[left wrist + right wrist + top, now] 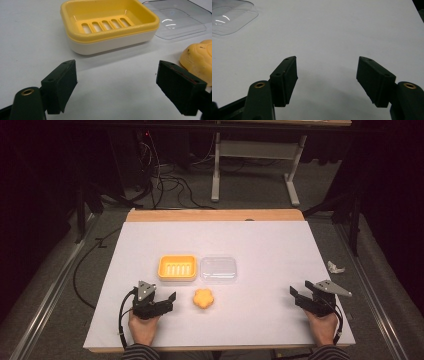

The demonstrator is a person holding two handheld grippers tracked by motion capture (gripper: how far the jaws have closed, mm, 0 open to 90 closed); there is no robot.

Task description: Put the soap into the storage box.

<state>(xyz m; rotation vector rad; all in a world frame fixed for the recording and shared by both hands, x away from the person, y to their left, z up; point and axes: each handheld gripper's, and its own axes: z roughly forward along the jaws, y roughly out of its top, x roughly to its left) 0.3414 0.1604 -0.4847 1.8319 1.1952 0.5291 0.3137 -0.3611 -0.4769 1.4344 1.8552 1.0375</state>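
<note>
Yellow soap (203,298), flower-shaped, lies on the white tabletop (260,245) in the high view, just right of the left tool (168,300) and near the front of a yellow dish (177,268); a clear lid (218,269) sits just beside the dish on its right. The left tool rests near the tabletop's front edge with jaws spread and empty, and the right tool (296,296) rests well apart at the right, also spread and empty. From the left tool's view, its jaws stand wide over bare tabletop, with the dish (107,27) ahead, the lid (180,20) behind to the right, and the soap (198,58) just beyond the right jaw. From the right tool's view, its jaws gape over bare tabletop, the lid (229,17) far off at upper left.
</note>
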